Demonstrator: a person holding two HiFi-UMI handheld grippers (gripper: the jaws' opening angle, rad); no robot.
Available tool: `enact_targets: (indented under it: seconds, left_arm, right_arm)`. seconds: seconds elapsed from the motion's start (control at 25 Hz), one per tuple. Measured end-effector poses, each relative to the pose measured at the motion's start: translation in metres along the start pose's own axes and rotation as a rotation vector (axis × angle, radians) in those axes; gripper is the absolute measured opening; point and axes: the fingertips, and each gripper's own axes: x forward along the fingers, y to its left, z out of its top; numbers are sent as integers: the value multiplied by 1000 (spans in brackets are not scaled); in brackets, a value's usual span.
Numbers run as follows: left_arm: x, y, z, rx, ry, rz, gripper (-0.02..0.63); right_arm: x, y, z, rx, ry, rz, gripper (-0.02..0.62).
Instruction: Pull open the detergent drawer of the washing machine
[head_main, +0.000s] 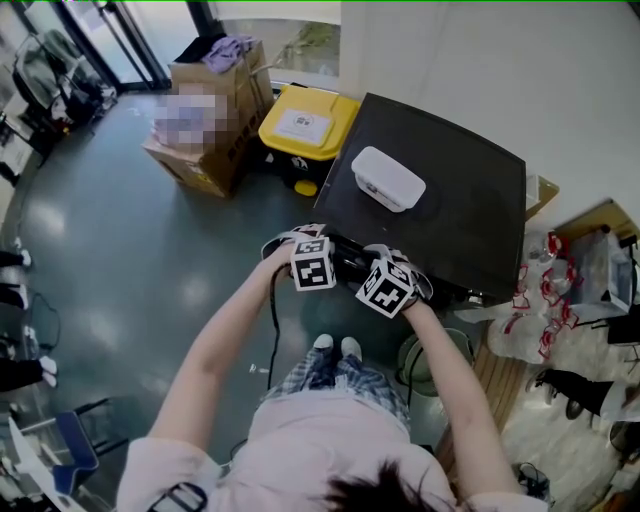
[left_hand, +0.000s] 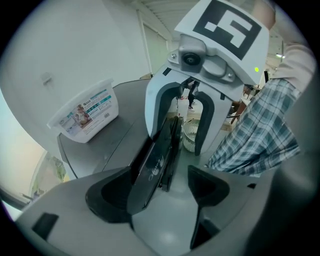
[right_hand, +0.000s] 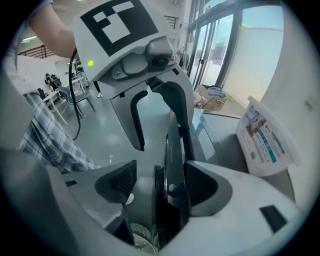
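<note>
Between the spread fingers of left gripper (left_hand: 160, 191) and right gripper (right_hand: 159, 184): the detergent drawer's glossy black front strip (left_hand: 152, 165). It runs along the front edge of the dark grey washing machine (head_main: 440, 170). Each gripper has its outer pad against the strip and its inner pad clear, so neither grips yet.

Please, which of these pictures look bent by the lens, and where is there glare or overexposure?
Left gripper view and right gripper view: strong fisheye bending, dark rounded corners; the white plastic box looks curved. Right gripper view: the windows are washed out. Head view: soft glare on the floor.
</note>
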Motion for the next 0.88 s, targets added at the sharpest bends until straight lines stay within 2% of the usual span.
enact_targets:
  seconds: [0.2,0.56,0.72,0.88]
  left_arm:
    - [-1,11,-1,14,14,65,281]
    - [-1,26,-3,85,53,208,158]
    - [-2,31,-4,106,62,251,109]
    - [-2,31,-3,113,63,262,97]
  right_arm:
    - [0,-8,2,11,-2,-43,256]
    - [2,-20,-1,-33,43,-174,160]
    - [3,-20,0,-45,53,-201,149]
    - [3,-23,-1,-52,62,-230,126]
